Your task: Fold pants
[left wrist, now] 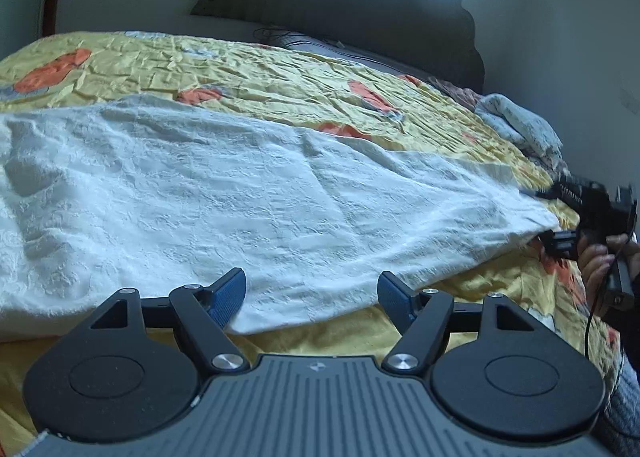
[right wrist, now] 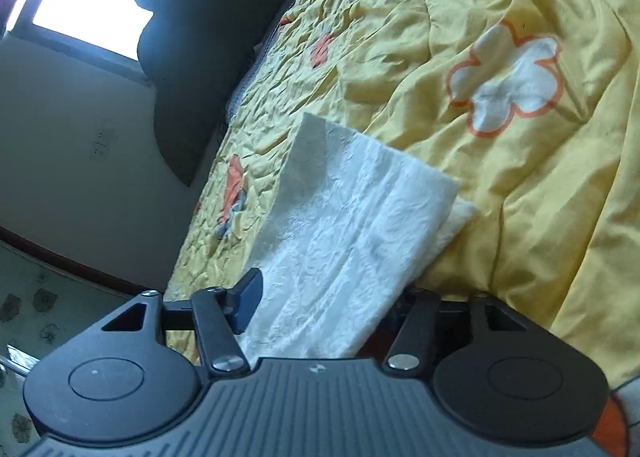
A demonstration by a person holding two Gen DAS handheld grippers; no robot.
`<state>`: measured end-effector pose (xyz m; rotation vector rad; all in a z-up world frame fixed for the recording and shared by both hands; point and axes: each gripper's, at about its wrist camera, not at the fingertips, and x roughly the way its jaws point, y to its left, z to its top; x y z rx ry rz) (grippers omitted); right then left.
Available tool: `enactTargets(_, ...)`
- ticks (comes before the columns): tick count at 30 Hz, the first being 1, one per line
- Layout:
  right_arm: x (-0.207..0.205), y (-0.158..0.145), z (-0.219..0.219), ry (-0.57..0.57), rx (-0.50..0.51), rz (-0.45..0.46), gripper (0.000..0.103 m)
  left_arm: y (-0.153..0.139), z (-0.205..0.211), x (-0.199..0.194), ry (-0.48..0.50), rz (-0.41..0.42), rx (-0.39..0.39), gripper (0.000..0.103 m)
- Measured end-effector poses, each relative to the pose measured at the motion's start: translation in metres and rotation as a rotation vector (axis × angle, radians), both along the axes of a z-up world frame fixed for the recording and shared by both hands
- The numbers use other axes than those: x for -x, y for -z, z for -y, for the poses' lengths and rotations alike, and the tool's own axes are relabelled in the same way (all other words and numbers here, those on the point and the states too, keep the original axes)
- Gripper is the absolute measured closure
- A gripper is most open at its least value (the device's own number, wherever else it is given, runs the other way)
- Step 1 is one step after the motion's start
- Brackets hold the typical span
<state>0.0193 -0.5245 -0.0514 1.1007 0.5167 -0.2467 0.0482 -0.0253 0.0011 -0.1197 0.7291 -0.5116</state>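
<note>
One pair of white pants (left wrist: 248, 193) is lying spread across the yellow flowered bedspread (left wrist: 280, 73) on the bed. The left gripper (left wrist: 312, 299) is hovering with jaws standing wide, the near edge of the cloth lying between its fingers, nothing pinched. The right gripper (right wrist: 324, 309) is straddling one end of the pants; whether it is gripping them I cannot tell. Two grippers are showing.

Right tool's (right wrist: 324, 309) far finger under pants (right wrist: 344, 241)

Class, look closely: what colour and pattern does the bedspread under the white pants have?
The bedspread is yellow with orange-outlined white flowers, best seen in the right wrist view.
</note>
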Motion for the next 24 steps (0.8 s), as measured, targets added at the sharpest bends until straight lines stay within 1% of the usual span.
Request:
enactTargets(1, 0.002, 0.000, 0.002, 0.006, 0.011, 0.011, 0.095, 0.002, -0.001, -0.003, -0.017, -0.007, 0.008, 0.028)
enactTargets(2, 0.005, 0.001, 0.002, 0.006, 0.004, 0.043, 0.096, 0.002, -0.001, -0.006, -0.031, -0.011, 0.011, 0.028)
enactTargets(4, 0.013, -0.009, 0.003, 0.011, 0.026, 0.072, 0.096, 0.001, 0.002, -0.008, -0.045, -0.018, 0.006, 0.028)
enactTargets(6, 0.016, -0.022, 0.006, 0.008, 0.053, 0.109, 0.096, 0.001, 0.005, -0.009, -0.043, -0.020, -0.009, 0.028)
enactTargets(7, 0.016, -0.025, 0.009, 0.007, 0.050, 0.119, 0.096, 0.001, 0.006, -0.009, -0.033, -0.018, -0.015, 0.028)
enactTargets(8, 0.016, -0.024, 0.012, 0.000, 0.040, 0.119, 0.096, 0.001, 0.008, -0.009, -0.026, -0.014, -0.021, 0.027)
enactTargets(9, 0.014, -0.019, 0.015, -0.002, 0.034, 0.094, 0.096, 0.002, 0.009, -0.008, -0.021, -0.010, -0.029, 0.026)
enactTargets(11, 0.005, 0.001, 0.015, 0.001, 0.006, 0.019, 0.096, 0.004, 0.012, -0.006, -0.005, 0.004, -0.048, 0.023)
enactTargets(12, 0.005, 0.009, 0.016, 0.008, -0.021, 0.011, 0.096, 0.004, 0.013, -0.006, 0.000, 0.011, -0.055, 0.023)
enactTargets(14, 0.009, 0.018, 0.018, 0.023, -0.071, 0.035, 0.096, 0.001, 0.010, -0.004, -0.006, 0.007, -0.054, 0.023)
enactTargets(16, 0.008, 0.020, 0.019, 0.027, -0.101, 0.030, 0.093, -0.006, -0.002, 0.000, -0.053, -0.002, -0.035, 0.023)
enactTargets(18, 0.008, 0.021, 0.021, 0.024, -0.118, 0.032, 0.092, -0.017, -0.026, 0.008, -0.127, 0.017, 0.008, 0.023)
enactTargets(19, 0.008, 0.022, 0.022, 0.019, -0.122, 0.030, 0.091, -0.023, -0.043, 0.015, -0.199, 0.034, 0.041, 0.023)
enactTargets(22, 0.009, 0.027, 0.026, 0.018, -0.154, 0.043, 0.091, -0.034, -0.105, 0.031, -0.476, 0.034, 0.169, 0.023)
enactTargets(24, 0.011, 0.028, 0.026, 0.021, -0.156, 0.050, 0.091, -0.035, -0.149, 0.037, -0.708, 0.015, 0.253, 0.023)
